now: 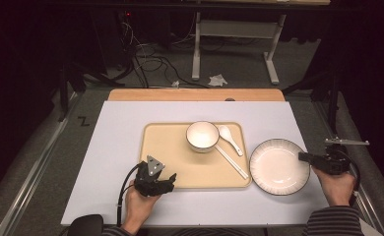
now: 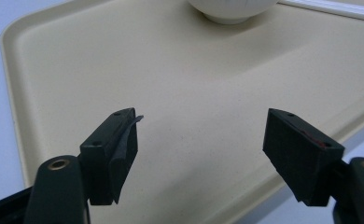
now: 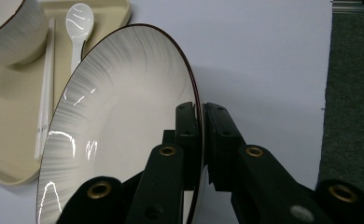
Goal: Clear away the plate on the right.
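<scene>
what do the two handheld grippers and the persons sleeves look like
Both grippers are black with two blocky jaws and brass-coloured rivets at the joints. The left gripper carries a grey three-cornered plate on top and trails a black cable. The right gripper has a flat grey plate too. One left pad has a peeling liner. The sleeves are dark with thin stripes.

Bowl [image 1: 202,135], spoon [image 1: 229,138], seemingly chopsticks [image 1: 232,162] lie on tray [image 1: 165,162].

A round, shallow white ceramic plate [image 1: 278,166] with a thin dark rim and faint grey radial streaks; it sits on the white tabletop at the right, just beside the beige tray's right edge; its right rim is pinched between black jaws.
</scene>
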Action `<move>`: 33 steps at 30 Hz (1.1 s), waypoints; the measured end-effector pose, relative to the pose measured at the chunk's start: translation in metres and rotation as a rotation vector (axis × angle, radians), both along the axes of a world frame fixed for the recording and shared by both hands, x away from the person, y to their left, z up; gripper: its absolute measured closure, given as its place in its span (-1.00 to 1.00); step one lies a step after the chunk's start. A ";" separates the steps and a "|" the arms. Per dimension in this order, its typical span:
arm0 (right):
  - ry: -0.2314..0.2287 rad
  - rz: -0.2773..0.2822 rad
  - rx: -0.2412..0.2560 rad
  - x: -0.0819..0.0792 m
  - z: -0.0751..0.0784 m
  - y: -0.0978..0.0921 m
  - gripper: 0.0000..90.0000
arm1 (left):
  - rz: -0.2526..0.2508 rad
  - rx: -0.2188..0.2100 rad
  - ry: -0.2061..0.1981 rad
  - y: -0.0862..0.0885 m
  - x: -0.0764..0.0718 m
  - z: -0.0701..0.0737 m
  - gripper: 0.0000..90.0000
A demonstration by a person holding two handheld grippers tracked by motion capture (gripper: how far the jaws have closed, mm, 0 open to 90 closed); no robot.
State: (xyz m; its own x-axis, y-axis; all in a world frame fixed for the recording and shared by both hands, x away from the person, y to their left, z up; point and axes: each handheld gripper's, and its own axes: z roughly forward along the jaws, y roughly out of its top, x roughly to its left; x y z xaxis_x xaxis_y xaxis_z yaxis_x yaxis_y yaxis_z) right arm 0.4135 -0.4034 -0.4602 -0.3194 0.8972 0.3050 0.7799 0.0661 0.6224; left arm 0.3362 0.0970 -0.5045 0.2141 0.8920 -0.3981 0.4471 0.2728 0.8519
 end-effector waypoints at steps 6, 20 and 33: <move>-0.026 0.003 -0.022 -0.005 0.007 0.003 0.93 | -0.006 -0.019 -0.011 0.000 0.000 0.002 -0.41; -0.099 0.017 -0.072 -0.013 0.019 0.010 0.93 | -0.007 -0.003 -0.038 -0.002 -0.001 0.002 -0.42; -0.124 0.019 -0.062 -0.017 0.021 0.010 0.92 | -0.062 -0.015 -0.090 -0.008 -0.005 0.006 -0.35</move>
